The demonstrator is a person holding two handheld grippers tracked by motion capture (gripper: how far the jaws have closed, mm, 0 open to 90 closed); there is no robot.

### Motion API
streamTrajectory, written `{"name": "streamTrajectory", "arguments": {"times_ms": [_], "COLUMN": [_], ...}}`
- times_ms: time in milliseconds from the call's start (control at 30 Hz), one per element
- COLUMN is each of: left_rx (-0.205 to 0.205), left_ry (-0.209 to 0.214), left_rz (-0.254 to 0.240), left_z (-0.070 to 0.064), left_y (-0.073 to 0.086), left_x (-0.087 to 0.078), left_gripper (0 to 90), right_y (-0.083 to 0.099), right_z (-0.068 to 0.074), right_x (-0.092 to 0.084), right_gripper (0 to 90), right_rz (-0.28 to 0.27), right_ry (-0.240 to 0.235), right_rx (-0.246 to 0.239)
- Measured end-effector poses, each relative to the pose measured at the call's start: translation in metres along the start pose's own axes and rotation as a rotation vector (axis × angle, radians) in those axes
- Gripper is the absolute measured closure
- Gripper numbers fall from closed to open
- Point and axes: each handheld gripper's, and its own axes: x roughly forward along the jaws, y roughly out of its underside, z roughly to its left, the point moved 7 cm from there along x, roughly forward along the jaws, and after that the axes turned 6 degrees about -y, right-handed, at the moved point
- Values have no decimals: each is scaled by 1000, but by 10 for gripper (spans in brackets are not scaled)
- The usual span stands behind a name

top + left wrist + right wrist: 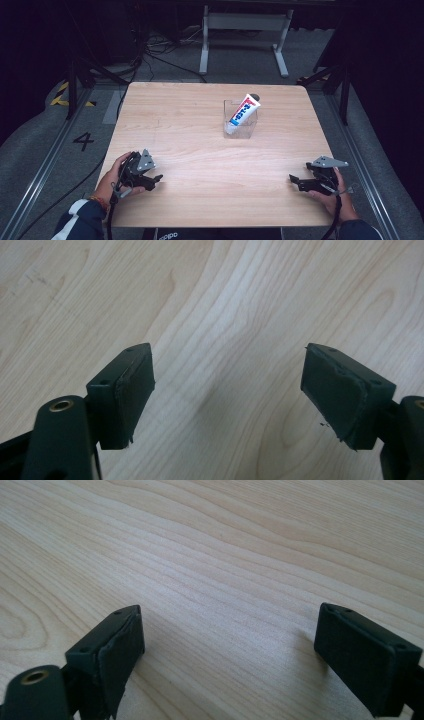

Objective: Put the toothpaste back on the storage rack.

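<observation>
Admittedly, with both the left gripper (156, 181) and right gripper (292, 181) empty, jaws apart, near the table's (200, 150) front edge, the toothpaste tube (243, 111) leaning in its clear box (240, 127) looked liable to tip the light box if nudged.

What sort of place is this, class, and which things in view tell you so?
Probably a lab or recording studio: a bare wooden table ringed by dark curtains, floor rails with a painted number, loose cables, and a handheld left gripper and right gripper.

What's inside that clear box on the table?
A toothpaste tube leans in the clear box, its top poking above the rim. Something dark sits behind the tube, mostly covered.
</observation>
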Motion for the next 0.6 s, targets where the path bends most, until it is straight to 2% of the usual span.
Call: {"name": "streamTrajectory", "arguments": {"times_ms": [100,233,267,333,400,600], "left_rx": [-11,-52,-52,-79,-88,-202], "left_ry": [-14,-6,-6,1,6,40], "left_rz": [3,5,5,-17,-16,-43], "left_z": [1,2,2,3,4,7], "left_y": [11,27,27,33,39,56], "left_x": [-1,-4,-4,-8,-10,-16], "left_gripper": [220,218,217,217,217,211], "right_y": [0,0,0,0,0,0], "right_z": [0,0,0,0,0,0], "right_x": [0,0,0,0,0,0], "right_gripper": [127,127,127,126,126,127], "right_rz": [0,0,0,0,0,0], "right_ry": [0,0,0,-1,-1,-1], "right_rx": [0,0,0,0,1,0]}}
